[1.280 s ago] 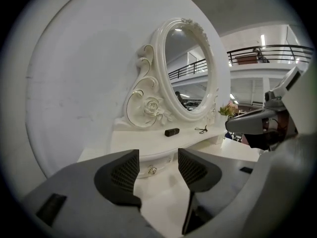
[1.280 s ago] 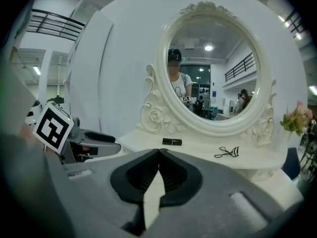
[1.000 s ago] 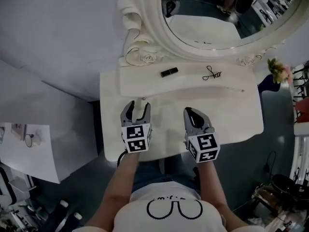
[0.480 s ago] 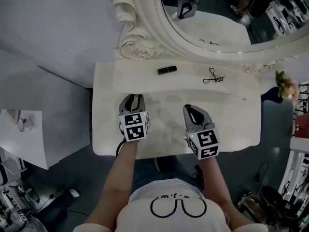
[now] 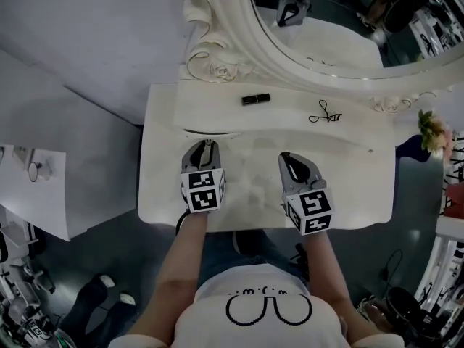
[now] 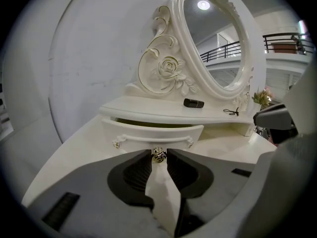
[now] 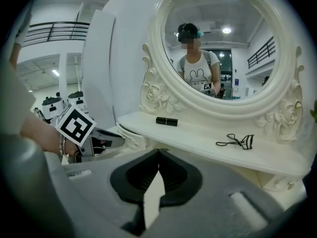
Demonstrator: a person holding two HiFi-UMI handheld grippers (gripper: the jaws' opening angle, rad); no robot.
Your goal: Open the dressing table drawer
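Moved: my left gripper [image 5: 206,146] jaws, wide before, now closing around the one knob [image 6: 158,155].
Drawer [image 6: 148,132]: one, under the shelf [image 6: 148,106].
Right gripper [image 5: 290,159]: tips together, empty.
Shelf items: one black tube [image 5: 255,98], one eyelash curler [image 5: 324,114].

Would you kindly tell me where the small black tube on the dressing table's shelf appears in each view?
Head view: black tube upper centre, on the shelf.
Left gripper view: black tube right of centre, above the drawer.
Right gripper view: black tube just left of centre.
Shared landmark: eyelash curler, right of the tube everywhere.
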